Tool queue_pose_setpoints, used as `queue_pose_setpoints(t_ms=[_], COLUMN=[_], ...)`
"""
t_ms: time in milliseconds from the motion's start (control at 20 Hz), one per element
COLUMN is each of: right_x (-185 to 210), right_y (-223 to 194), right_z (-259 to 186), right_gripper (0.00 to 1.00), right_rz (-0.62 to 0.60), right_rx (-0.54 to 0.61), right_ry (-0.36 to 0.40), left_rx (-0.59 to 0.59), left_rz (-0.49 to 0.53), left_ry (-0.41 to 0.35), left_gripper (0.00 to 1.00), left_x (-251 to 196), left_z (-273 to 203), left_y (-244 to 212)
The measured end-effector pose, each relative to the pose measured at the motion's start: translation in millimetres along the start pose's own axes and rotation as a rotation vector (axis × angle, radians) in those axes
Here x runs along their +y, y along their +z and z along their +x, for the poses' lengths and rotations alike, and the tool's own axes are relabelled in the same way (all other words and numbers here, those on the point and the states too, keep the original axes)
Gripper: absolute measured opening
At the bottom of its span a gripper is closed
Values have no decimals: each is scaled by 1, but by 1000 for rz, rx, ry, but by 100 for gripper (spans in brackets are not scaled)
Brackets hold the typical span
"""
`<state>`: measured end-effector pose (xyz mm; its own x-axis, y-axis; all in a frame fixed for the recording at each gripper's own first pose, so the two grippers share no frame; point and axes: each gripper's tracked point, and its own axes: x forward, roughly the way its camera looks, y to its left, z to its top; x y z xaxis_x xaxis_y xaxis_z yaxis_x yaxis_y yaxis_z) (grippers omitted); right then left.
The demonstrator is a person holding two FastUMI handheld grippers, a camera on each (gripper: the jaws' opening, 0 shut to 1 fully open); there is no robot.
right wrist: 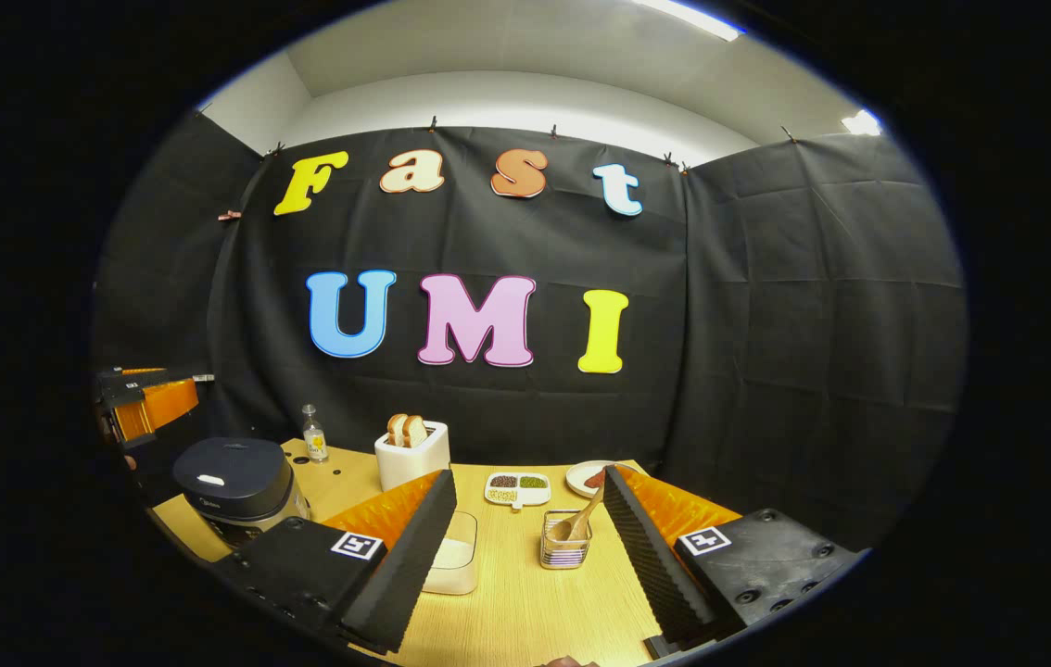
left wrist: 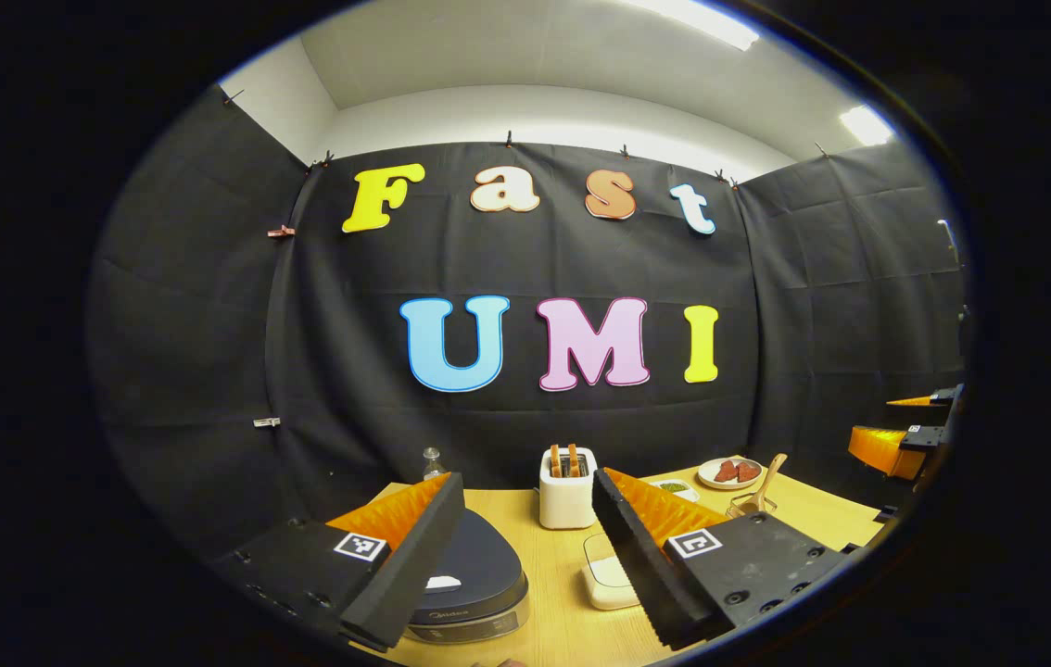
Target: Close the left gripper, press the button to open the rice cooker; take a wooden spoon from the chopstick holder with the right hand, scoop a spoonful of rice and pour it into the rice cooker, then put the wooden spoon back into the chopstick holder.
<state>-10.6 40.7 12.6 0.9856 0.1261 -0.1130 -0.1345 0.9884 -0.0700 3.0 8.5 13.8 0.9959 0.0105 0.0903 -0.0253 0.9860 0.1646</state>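
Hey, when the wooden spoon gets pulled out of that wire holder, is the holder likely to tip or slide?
Possibly. The wire chopstick holder looks small and open-meshed, so probably light. The wooden spoon leans against its rim, so an angled pull might drag or tilt it. The smooth wooden table likely offers little grip; a straight upward lift seems safer.

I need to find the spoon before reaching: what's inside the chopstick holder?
The wooden spoon stands tilted inside the chopstick holder, bowl down, handle leaning up toward the right. Whether anything else lies at the bottom is too small to tell.
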Motion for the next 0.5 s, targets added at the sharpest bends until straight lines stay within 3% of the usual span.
queue_pose_setpoints(t_ms=[500], right_x=[5], right_y=[-8], right_z=[18], right_gripper=[100], right_rz=[39], right_rx=[29], right_ry=[29], left_rx=[25], left_rz=[-4], left_ry=[22], left_gripper=[95], left_x=[3], left_z=[14], left_y=[-10])
